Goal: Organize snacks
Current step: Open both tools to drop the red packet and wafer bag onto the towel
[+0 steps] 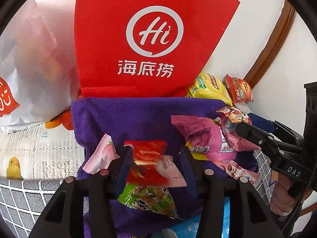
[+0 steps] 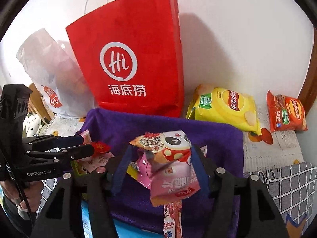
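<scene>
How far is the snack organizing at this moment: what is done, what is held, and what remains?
Done: nothing looks clearly sorted yet; whether the red bag holds any snack cannot be seen. In hand: the left gripper is shut on a small red packet, and the right gripper is shut on a pink snack bag. Left: loose packets on the purple towel, plus the yellow chip bag and orange chip bag.

The red packet (image 1: 147,159) between our left tongs (image 1: 156,154) is motion-blurred, its print unreadable. Our red bag (image 1: 142,39) loses its top at the frame edge. The white bag's (image 2: 49,75) contents show only as vague shapes. The blue pack (image 2: 87,224) is mostly hidden behind our right tongs (image 2: 158,160).
</scene>
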A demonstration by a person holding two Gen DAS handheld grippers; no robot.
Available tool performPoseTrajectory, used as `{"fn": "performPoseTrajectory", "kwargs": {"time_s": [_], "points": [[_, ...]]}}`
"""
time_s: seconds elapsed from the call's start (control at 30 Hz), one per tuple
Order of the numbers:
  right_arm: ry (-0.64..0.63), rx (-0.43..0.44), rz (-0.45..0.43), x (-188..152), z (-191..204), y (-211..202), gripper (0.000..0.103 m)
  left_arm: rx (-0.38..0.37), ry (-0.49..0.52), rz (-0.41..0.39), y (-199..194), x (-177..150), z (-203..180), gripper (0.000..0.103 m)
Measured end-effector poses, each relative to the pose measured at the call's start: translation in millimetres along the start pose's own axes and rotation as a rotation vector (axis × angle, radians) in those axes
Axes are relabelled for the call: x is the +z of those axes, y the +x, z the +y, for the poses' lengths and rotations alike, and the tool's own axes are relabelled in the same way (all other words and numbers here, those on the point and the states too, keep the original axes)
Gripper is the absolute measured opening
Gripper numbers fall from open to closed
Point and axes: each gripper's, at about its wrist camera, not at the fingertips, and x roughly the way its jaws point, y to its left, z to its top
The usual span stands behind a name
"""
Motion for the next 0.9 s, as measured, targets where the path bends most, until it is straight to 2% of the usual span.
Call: {"fn": "performPoseTrajectory", "kwargs": {"time_s": [0.3, 0.43, 0.9], "points": [[-0.002, 0.007, -0.038, 3, 5, -12, 0.064, -0.006, 0.0, -0.009, -5, 1, -1, 0.064], [0.02, 0.019, -0.046, 4, 2, -15, 0.064, -0.009, -0.005, -0.012, -7, 2, -1, 0.065], [0.025, -0.034, -0.074, 9, 12, -31, 0.064, 0.011, 0.013, -0.029, -22, 4, -10, 0.066]]}}
